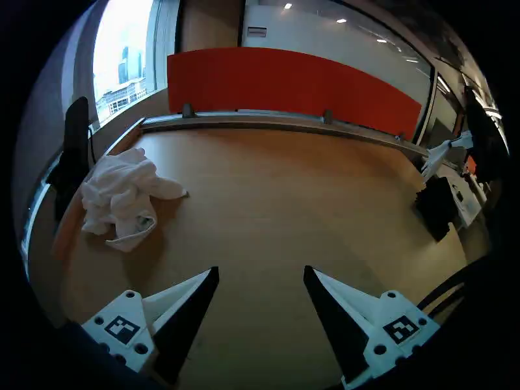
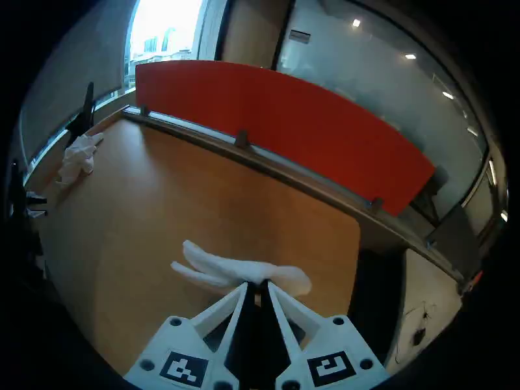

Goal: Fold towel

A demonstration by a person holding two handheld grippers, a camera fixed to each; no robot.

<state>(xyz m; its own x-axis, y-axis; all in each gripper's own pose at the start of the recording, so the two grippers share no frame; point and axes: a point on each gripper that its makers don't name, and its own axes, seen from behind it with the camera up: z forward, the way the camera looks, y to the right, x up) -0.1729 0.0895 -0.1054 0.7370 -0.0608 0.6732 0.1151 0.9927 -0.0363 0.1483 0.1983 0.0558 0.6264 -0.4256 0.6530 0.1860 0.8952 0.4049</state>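
The towel [image 2: 221, 266] is clenched by right gripper [image 2: 259, 284] jaws; left gripper [image 1: 260, 269], jaws released, should be brought to its free corner

We see a broad light-brown wooden table [image 1: 279, 195] with a smooth, plain top. A crumpled white terry towel [image 1: 123, 195] lies on it at the far left, close to the left edge. A flatter white towel [image 2: 240, 268] sits at the near side, towards the right. We cannot tell whether it rests fully on the wood.
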